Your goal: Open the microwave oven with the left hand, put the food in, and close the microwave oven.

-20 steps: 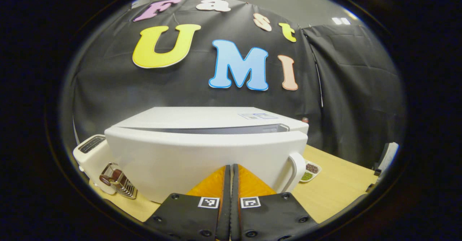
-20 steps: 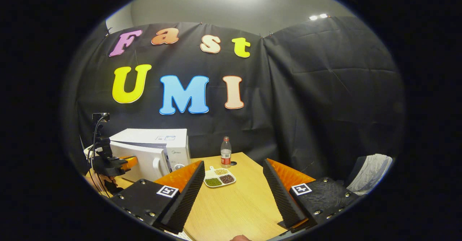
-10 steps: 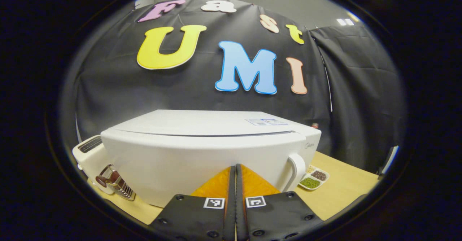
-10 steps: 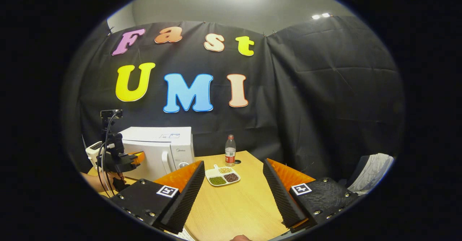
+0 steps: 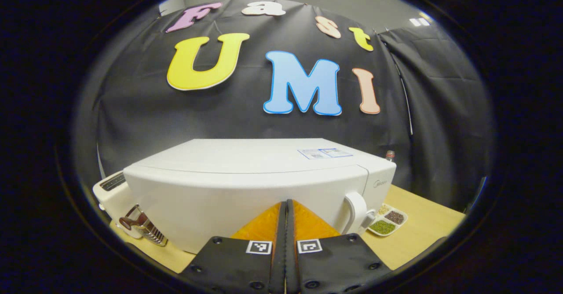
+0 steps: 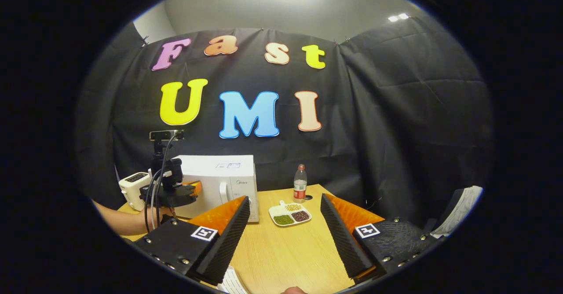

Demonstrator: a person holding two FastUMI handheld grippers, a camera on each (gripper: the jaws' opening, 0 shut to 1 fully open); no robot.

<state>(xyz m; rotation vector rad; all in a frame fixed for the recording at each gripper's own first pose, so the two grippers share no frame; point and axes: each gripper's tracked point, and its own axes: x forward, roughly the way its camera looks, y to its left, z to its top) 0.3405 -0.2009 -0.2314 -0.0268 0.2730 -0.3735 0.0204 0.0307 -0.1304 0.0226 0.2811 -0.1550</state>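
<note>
A white microwave (image 5: 246, 184) stands on the wooden table with its door flush against the body and its handle (image 5: 354, 206) at the right. My left gripper (image 5: 286, 203) is shut, empty, its tips right at the door's front. In the right gripper view the microwave (image 6: 224, 175) sits at the left, with the left gripper (image 6: 193, 187) held against the door by a person's forearm (image 6: 118, 221). My right gripper (image 6: 285, 199) hangs open over the table with nothing between its fingers. Whatever is inside the microwave is hidden.
A white divided dish of beans and grains (image 6: 290, 214) lies right of the microwave, a plastic bottle (image 6: 300, 184) behind it. A white toaster (image 5: 110, 188) and a small metal rack (image 5: 143, 228) stand to the microwave's left. White paper (image 6: 231, 281) lies at the table's near edge.
The microwave door, ajar a second ago, has swung flush with the body as my shut left gripper pushed forward against it. The right gripper stayed open and shifted slightly.
</note>
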